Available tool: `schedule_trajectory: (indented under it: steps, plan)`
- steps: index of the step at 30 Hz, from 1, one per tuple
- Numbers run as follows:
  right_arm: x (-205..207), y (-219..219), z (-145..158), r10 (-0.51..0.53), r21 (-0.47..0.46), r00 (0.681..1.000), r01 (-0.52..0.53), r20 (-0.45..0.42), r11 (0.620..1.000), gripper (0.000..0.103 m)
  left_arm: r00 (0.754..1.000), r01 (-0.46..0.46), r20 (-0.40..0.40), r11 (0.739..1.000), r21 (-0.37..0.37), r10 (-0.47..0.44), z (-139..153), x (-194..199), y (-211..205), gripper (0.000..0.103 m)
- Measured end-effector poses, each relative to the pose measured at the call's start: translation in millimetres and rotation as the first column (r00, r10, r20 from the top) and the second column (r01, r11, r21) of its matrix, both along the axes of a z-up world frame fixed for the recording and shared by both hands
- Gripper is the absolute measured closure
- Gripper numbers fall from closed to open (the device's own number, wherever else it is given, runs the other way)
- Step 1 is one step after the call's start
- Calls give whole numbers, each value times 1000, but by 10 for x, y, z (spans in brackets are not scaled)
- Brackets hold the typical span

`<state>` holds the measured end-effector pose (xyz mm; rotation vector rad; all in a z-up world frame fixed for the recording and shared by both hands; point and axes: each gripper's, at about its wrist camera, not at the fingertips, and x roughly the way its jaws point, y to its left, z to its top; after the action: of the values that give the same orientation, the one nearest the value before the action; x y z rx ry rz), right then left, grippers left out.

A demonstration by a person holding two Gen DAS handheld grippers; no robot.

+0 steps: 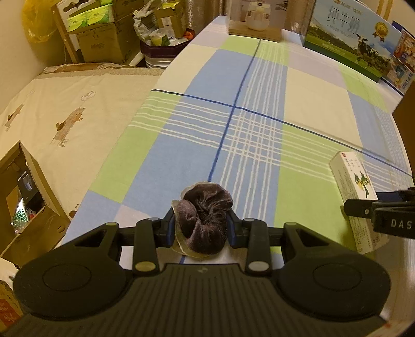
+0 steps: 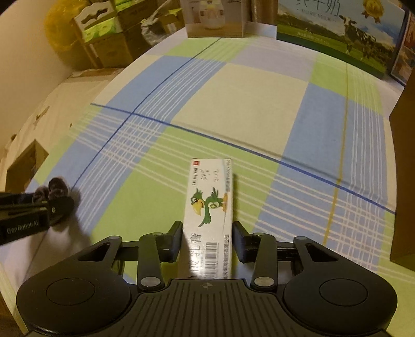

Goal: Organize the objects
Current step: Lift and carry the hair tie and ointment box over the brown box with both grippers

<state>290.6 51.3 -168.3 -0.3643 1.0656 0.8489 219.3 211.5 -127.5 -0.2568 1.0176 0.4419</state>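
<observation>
My left gripper (image 1: 201, 226) is shut on a dark brown velvet scrunchie (image 1: 205, 217) in a clear wrapper, held just above the near edge of the checked tablecloth (image 1: 259, 124). My right gripper (image 2: 207, 242) is shut on a long white box with a green bird print (image 2: 210, 207), which points away over the cloth. The box also shows at the right of the left wrist view (image 1: 355, 191), with the right gripper (image 1: 363, 210) on it. The left gripper with the scrunchie (image 2: 55, 190) shows at the left edge of the right wrist view.
A large milk carton box (image 1: 350, 44) and a wooden-based box with a white pot picture (image 1: 256, 23) stand at the table's far edge. A brown box (image 2: 404, 155) rises at the right. Left of the table are a bed (image 1: 64, 103), an open cardboard box (image 1: 23, 197) and stacked cartons (image 1: 103, 39).
</observation>
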Motion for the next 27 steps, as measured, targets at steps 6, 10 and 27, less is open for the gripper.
schedule_trajectory:
  steps: [6, 10, 27]
  plan:
    - [-50, -229, 13, 14, -12, 1000, -14, -3, 1000, 67, 999, 47, -9, 999, 0, -47, 2, -22, -154, 72]
    - [-74, -497, 34, -10, -17, 1000, 10, -10, 1000, 67, 995, 97, -10, 995, -17, -97, 5, -39, -340, 72]
    - [-266, -1813, 148, -211, -47, 977, 210, -16, 976, 67, 883, 468, 6, 878, -101, -470, -41, 87, -1684, 72]
